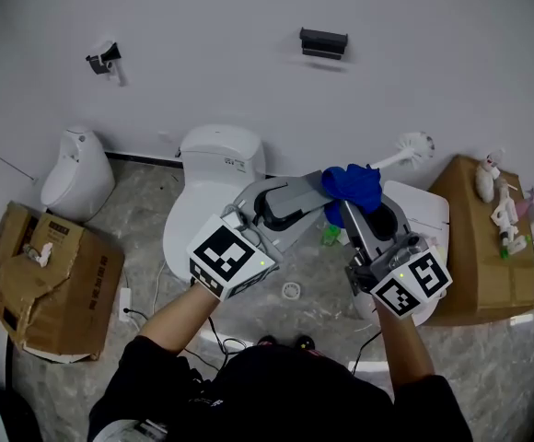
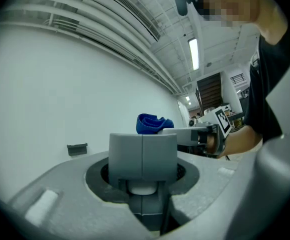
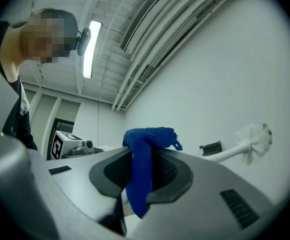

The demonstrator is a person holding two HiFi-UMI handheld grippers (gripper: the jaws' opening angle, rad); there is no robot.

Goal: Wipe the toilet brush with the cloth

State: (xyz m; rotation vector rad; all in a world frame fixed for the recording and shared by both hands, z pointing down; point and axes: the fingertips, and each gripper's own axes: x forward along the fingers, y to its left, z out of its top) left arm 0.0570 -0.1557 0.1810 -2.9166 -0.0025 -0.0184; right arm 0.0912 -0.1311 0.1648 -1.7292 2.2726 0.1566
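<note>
Left gripper (image 1: 315, 188) is gripping the white handle end of the toilet brush (image 1: 412, 145), its fingers narrowed onto it. The brush is hanging in the air in front of the wall, bristle head pointing away from the person. Right gripper (image 1: 350, 204) is pinching the blue cloth (image 1: 354, 182) between closed fingers. The cloth is covering the handle just beside the left fingers.

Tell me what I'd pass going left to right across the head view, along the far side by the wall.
urinal → toilet → cloth → brush → box
</note>
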